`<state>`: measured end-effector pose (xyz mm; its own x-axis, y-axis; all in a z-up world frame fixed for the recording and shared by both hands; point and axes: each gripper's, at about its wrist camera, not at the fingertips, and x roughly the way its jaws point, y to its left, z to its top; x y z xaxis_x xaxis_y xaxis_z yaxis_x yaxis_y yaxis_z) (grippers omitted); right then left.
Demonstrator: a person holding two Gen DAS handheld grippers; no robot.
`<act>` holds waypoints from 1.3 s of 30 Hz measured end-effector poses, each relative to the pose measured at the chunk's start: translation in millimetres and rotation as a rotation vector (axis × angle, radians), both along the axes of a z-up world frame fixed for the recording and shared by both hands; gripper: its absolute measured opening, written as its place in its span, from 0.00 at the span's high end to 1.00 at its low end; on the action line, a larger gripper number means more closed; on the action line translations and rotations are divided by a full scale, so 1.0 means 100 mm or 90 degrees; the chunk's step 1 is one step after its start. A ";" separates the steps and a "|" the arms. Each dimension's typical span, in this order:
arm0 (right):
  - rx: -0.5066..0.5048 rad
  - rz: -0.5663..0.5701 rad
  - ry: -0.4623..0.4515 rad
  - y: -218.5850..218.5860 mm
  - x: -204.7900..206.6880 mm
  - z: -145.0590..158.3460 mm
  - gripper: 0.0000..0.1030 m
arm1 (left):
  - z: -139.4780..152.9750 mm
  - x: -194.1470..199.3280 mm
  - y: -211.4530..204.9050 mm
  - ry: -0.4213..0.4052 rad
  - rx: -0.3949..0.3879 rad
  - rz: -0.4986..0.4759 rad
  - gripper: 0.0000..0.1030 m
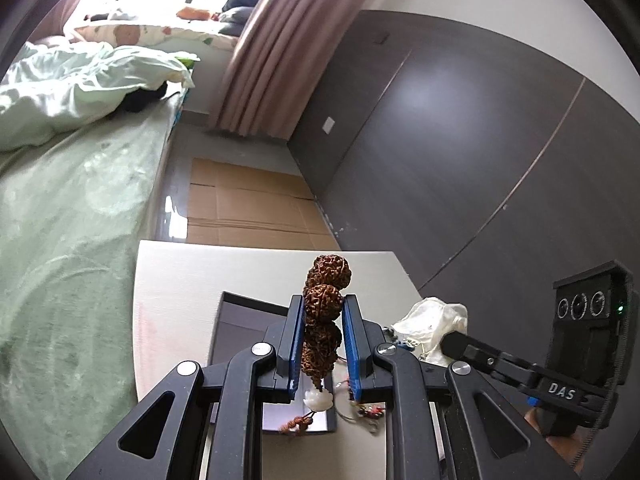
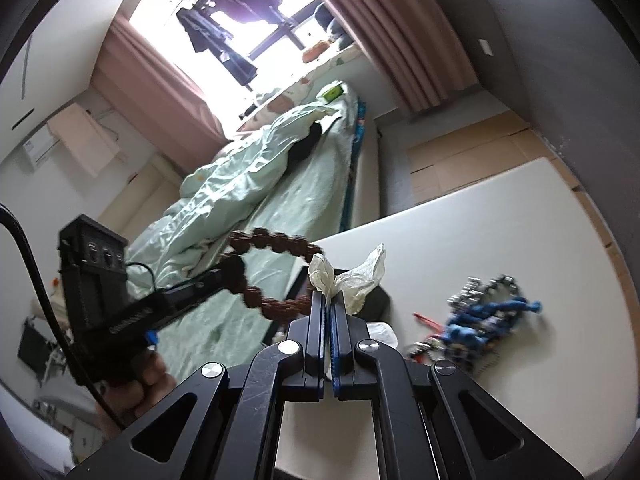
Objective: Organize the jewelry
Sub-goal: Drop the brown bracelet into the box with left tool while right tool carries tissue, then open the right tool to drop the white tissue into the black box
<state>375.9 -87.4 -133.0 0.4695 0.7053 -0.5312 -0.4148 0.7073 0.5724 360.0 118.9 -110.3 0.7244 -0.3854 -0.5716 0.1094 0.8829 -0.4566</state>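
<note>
Room: bedroom with a green-sheeted bed (image 1: 60,208), pink curtains (image 1: 272,52) beside a bright window, dark wardrobe panels (image 1: 460,140), and flattened cardboard (image 1: 248,208) on the floor.
Bench: white bench (image 1: 176,280) standing next to the bed; a dark tray (image 1: 240,320) lies on it under the left tool.
Left tool: the left tool (image 1: 323,312) is clamped on a bracelet of large, wrinkled brown seed beads (image 1: 324,300); its blue-padded fingers (image 1: 296,340) press the beads from both sides.
Bracelet position: lifted above the tray, held edge-on in the left wrist view with two beads standing past the fingertips; a white bead (image 1: 318,398) and small brown tassel beads hang from its lower end. From the right wrist view the same bracelet (image 2: 276,272) shows as an open ring in the air, over the bench edge and bed.
Right tool: the right tool (image 2: 329,300) is pinched tight on a crumpled white cloth pouch (image 2: 352,276), whose loose top fans out above the fingertips.
Pouch position: raised off the bench, just beside the ring of beads.
Other jewelry: a tangled heap of blue cord and silver-coloured chain (image 2: 484,316) lies on the bench to the right of the right tool, blurred; a thin red piece (image 2: 428,320) lies at its left edge.
</note>
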 end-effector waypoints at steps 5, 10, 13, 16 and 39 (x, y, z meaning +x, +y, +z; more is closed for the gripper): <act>-0.005 0.016 0.001 0.18 0.10 0.01 0.96 | -0.06 0.04 0.04 0.003 -0.010 0.003 0.81; -0.004 0.022 0.005 0.27 0.18 -0.01 0.96 | -0.09 0.09 -0.02 0.003 -0.022 0.000 0.81; -0.001 0.024 0.005 0.26 0.18 0.00 0.96 | -0.13 0.09 -0.03 0.019 -0.004 0.016 0.81; 0.000 0.024 0.012 0.25 0.17 -0.06 0.96 | -0.26 0.13 -0.02 0.084 -0.007 0.012 0.81; -0.047 0.113 0.088 0.93 0.41 -0.35 0.96 | -0.16 -0.06 0.51 0.108 -0.038 0.108 0.49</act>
<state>416.7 5.6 -167.9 0.2608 0.7274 -0.6347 -0.4581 0.6720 0.5819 353.7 170.0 -126.3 0.6770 -0.3025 -0.6710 -0.1217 0.8531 -0.5074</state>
